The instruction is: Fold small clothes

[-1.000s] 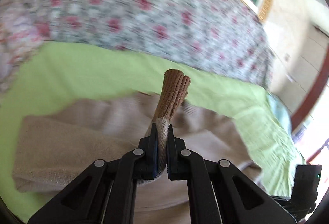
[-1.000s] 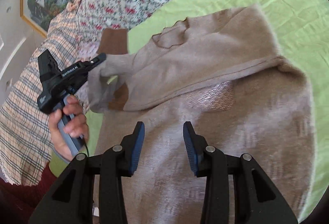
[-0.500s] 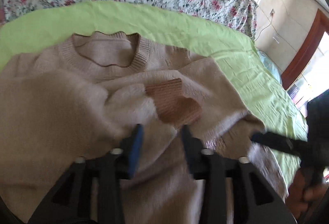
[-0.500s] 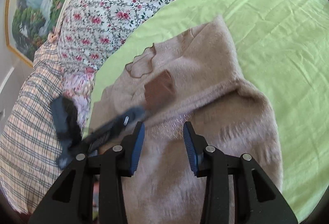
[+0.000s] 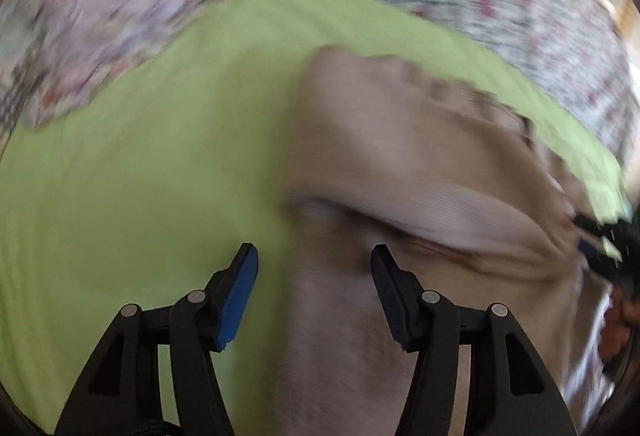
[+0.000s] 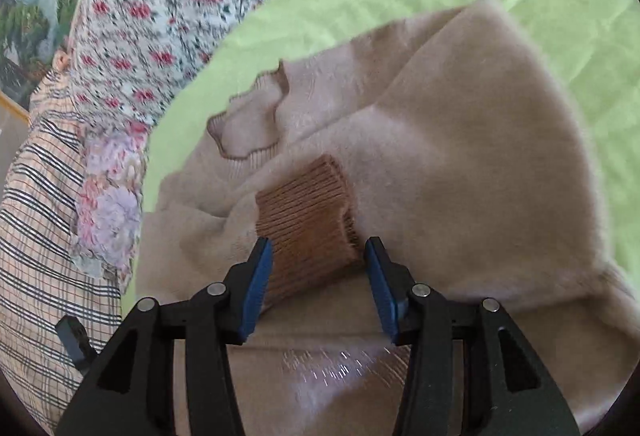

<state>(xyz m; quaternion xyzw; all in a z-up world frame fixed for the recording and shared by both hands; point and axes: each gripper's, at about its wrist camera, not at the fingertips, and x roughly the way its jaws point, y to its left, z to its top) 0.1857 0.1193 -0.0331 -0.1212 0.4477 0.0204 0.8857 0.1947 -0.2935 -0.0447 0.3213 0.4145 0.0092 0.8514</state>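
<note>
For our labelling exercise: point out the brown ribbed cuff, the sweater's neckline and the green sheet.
brown ribbed cuff (image 6: 306, 208): right wrist view, middle of the ribbing.
neckline (image 6: 250, 124): right wrist view, inside the collar opening.
green sheet (image 5: 152, 172): left wrist view, bare area left of the sweater.

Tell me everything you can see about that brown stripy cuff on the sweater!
The brown ribbed cuff is the knitted end of a sleeve on the fluffy beige sweater. It is darker than the sleeve and lies flat, folded across the sweater's front, just below the neckline. The right gripper straddles its near end, jaws closing, pads not pressing.
</note>
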